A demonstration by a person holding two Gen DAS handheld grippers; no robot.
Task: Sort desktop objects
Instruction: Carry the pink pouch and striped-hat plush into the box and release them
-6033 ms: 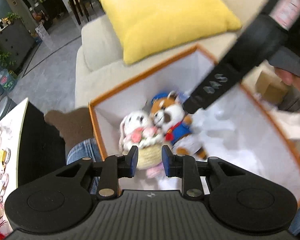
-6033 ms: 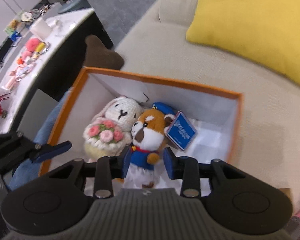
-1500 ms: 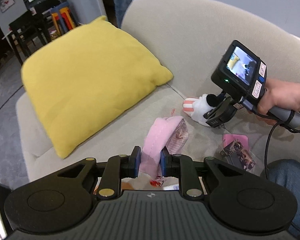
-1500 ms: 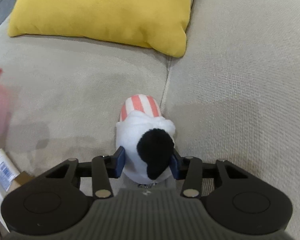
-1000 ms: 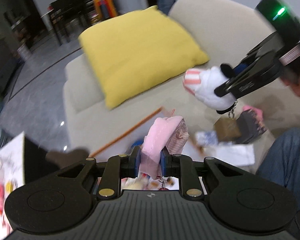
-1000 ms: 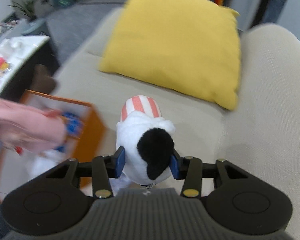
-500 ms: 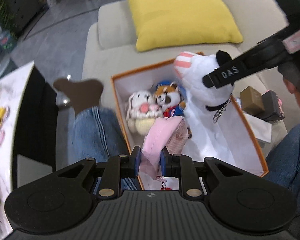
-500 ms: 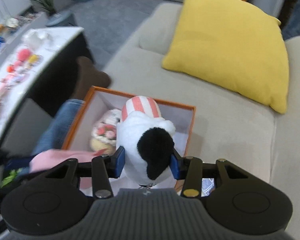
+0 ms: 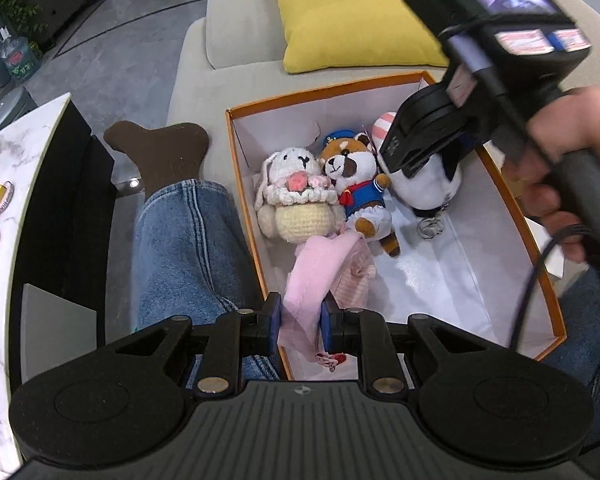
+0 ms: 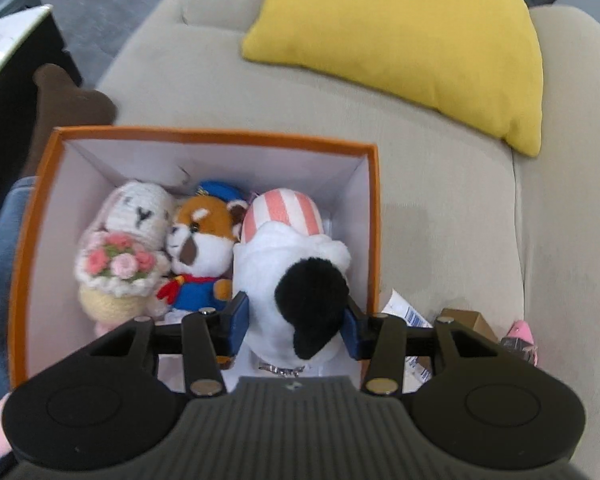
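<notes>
Two toys (image 9: 324, 184) already boxed (image 9: 516, 216); left gripper (image 9: 300, 322) pinching pink cloth (image 9: 320, 268), right gripper (image 10: 294, 322) clamping white plush (image 10: 288, 264), both unreleased.

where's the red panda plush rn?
In the orange box, lying between the crochet bunny and the white plush held by the right gripper; the red panda plush sits mid-box in both views.

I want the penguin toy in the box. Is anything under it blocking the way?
Nothing visible does. The white plush, clamped in the right gripper, hangs inside the orange box beside the red panda plush, over bare white floor.
</notes>
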